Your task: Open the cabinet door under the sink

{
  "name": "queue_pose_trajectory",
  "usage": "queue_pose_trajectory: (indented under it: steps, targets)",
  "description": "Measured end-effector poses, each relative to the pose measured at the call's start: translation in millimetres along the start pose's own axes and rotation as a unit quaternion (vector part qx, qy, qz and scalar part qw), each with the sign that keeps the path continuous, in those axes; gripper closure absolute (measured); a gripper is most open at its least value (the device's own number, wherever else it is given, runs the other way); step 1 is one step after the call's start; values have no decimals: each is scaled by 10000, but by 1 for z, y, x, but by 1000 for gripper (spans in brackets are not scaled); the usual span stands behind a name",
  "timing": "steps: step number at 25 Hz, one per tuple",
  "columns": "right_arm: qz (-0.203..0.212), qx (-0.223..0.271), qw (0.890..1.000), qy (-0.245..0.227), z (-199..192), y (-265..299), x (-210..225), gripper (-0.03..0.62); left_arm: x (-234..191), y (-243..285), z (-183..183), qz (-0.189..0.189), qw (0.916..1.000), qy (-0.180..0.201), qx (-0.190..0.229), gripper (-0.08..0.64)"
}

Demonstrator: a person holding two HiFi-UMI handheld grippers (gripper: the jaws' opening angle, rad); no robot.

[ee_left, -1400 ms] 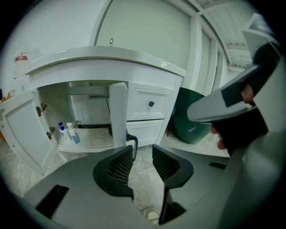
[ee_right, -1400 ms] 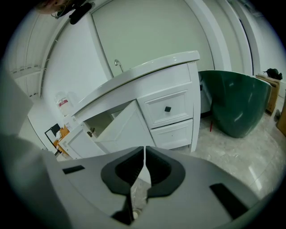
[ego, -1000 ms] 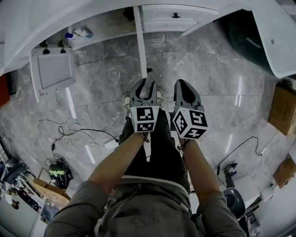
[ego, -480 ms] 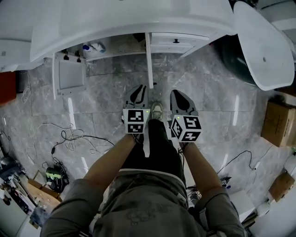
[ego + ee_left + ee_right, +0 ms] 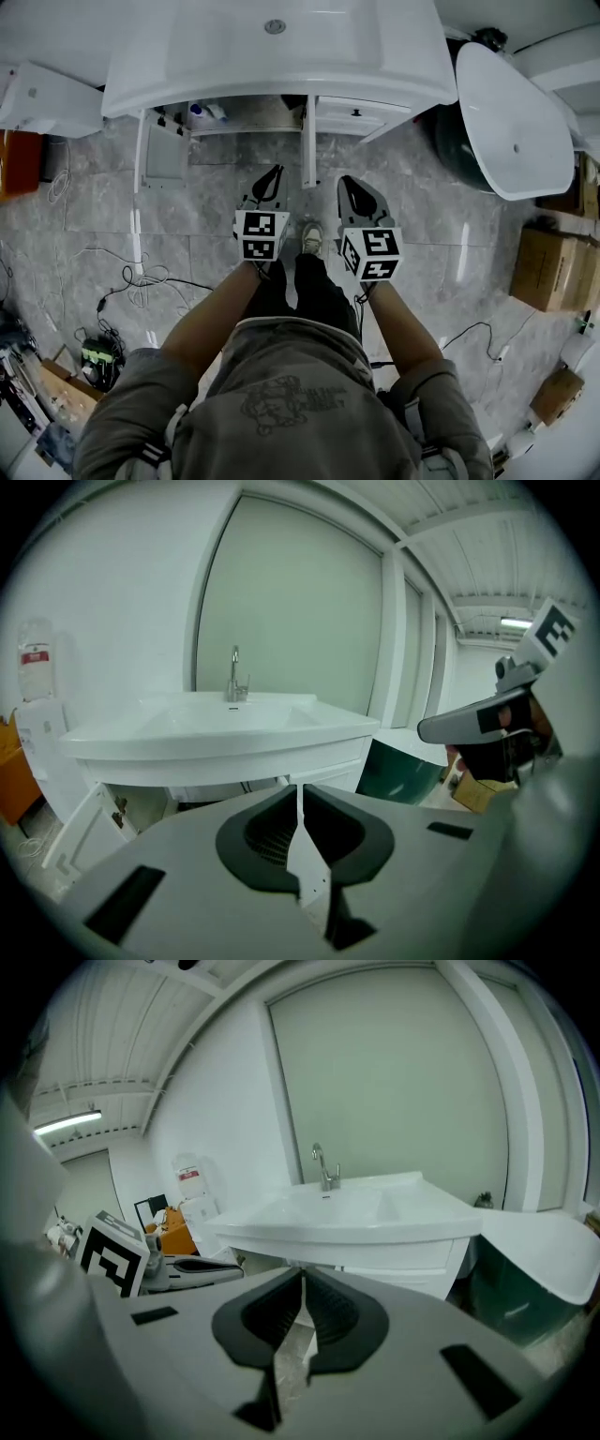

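Observation:
The white sink [image 5: 272, 47] stands at the top of the head view, its cabinet below it open. One door [image 5: 159, 155] is swung out at the left, and a second door [image 5: 307, 141] sticks out edge-on in the middle. My left gripper [image 5: 270, 173] hangs above the floor just left of that middle door; its jaws are closing, the tips nearly together with nothing between them. My right gripper [image 5: 349, 180] is just right of the door, shut and empty. The left gripper [image 5: 300, 789] and the right gripper [image 5: 302, 1277] both face the sink [image 5: 225, 719] [image 5: 356, 1208] from a distance.
A white tub-shaped piece [image 5: 511, 122] leans over a dark green container [image 5: 459, 131] at the right. Cardboard boxes [image 5: 548, 272] lie farther right. Cables [image 5: 141, 277] trail over the grey marble floor at the left. Bottles [image 5: 202, 111] stand inside the cabinet.
Both grippers have risen and drawn back from the middle door. The left jaws, open around the door's edge a second ago, have closed. More of the sink top shows now.

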State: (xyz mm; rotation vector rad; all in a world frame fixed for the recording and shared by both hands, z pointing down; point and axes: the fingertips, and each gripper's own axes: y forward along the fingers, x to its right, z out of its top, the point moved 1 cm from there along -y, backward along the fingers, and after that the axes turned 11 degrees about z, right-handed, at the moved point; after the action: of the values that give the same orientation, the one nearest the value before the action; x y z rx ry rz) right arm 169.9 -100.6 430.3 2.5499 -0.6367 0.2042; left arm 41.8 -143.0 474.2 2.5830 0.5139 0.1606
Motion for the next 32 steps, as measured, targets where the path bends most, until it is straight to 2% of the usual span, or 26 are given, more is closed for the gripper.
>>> queue_pose_trajectory:
  steps: [4,9,15,17,20,22,28,32]
  targets:
    - [6,202,9985,-506,45,-15,-17,558,-10,-19,29,-118,9997,-141,136,528]
    - [70,403,9949,-920,89,-29,-32,558,-30,-43,77,-143,9987,-155,463,528]
    - [311,723,9928,-903,133,-33,-53,558,-62,-77,132,-13,9952,-146,969,528]
    - [404,820,9908,-997,148,-36,-64,558,-70,-90,148,52,9931,-35,1167,528]
    - [548,991,9872,-1121,168,-41,-82,558,-80,-108,169,232,9865,556,1524,528]
    - [641,1103,9851,-1151,181,-50,-92,558,-82,-120,180,288,9818,802,1696,528]
    - [792,1415,9743,-1561,222,-84,-110,558,-79,-159,215,222,9714,995,2144,528]
    - [901,1507,9670,-1845,249,-99,-126,558,-84,-187,236,251,9687,794,2340,528]
